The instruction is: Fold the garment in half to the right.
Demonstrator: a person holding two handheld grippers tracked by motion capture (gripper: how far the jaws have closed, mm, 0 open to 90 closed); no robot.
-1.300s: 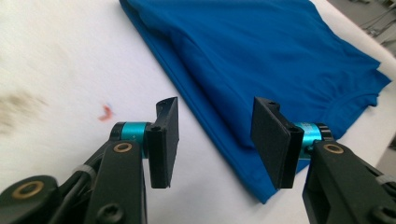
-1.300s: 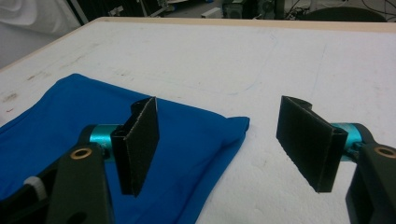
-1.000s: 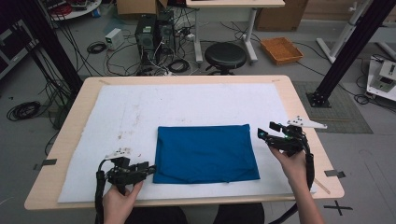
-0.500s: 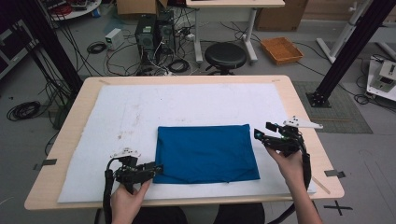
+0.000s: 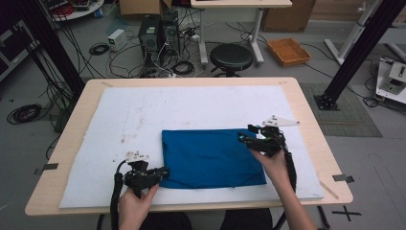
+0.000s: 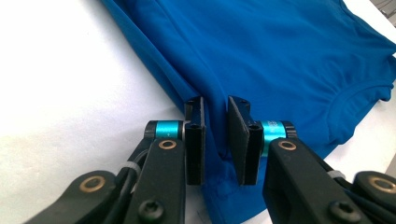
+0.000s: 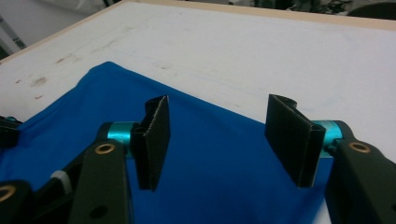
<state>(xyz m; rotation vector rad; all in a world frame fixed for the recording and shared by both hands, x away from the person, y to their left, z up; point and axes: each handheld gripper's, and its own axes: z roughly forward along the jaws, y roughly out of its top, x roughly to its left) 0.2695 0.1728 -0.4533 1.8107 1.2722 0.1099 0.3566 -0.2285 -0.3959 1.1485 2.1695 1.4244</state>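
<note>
My left gripper (image 6: 215, 140) has just been closing on the blue shirt (image 5: 210, 155) edge between its jaws, not yet clamped, while my right gripper (image 7: 224, 140), narrowing but empty-jawed, has slid over the far corner, ready to fold.

Grey floor strewn with cables (image 5: 100, 48), a black stool (image 5: 231, 56), seemingly computer towers (image 5: 158, 33).

We see a plain royal-blue shirt (image 5: 210, 158) with no print or pattern, lying on a white mat (image 5: 191, 108) that carries a few faint brownish smudges. The mat covers a pale wood-coloured table (image 5: 313, 143). Our left gripper (image 5: 162, 172) and right gripper (image 5: 245, 136) are both black, with turquoise metal collars and brass-coloured rivets on the arms; the right one bears a light grey plate on top. Beyond the table stand a black stool (image 5: 231, 56) and an orange tray (image 5: 288, 51) on the grey floor.
</note>
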